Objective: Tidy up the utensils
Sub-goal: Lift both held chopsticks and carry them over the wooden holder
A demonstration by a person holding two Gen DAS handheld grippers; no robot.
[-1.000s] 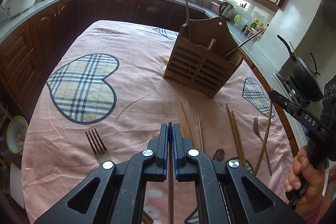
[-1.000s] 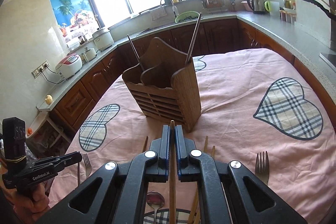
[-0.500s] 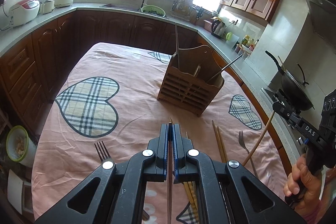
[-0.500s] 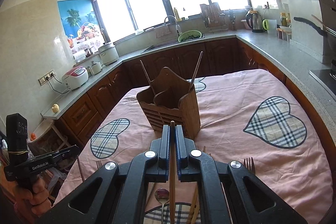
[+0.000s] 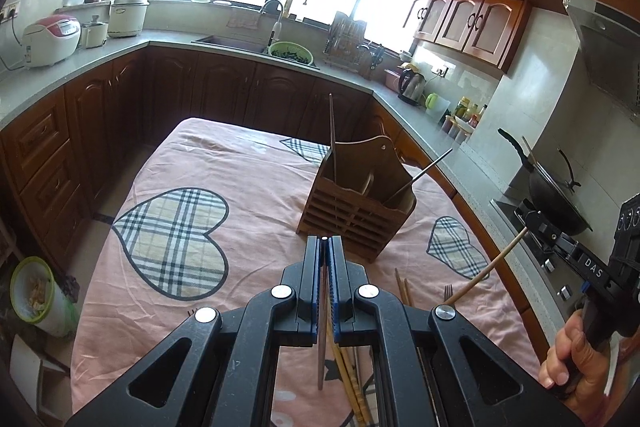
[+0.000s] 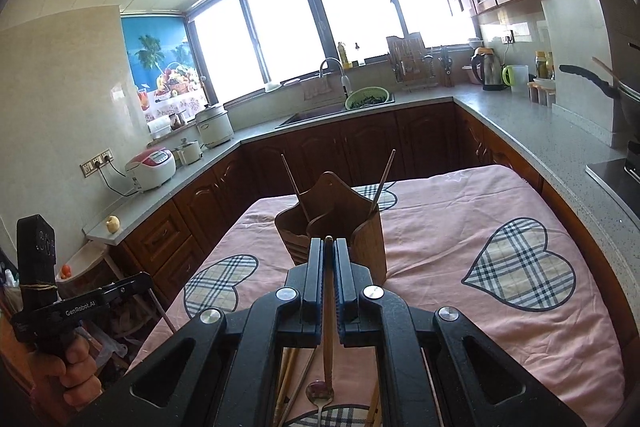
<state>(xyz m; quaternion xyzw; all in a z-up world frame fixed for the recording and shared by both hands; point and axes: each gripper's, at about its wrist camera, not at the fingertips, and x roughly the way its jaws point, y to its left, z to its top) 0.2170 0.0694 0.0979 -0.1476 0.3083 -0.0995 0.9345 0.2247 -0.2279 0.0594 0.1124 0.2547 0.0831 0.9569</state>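
Chopsticks are clamped lengthwise, one in the closed left gripper (image 5: 324, 247) and one in the closed right gripper (image 6: 328, 247). The wooden holder (image 5: 356, 203) stands ahead, nearer the right gripper; loose utensils (image 5: 402, 285) lie below.

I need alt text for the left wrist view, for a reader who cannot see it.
The left tool, shut on a chopstick, points at a wooden holder on a pink tablecloth. At right, the right tool grips another chopstick.
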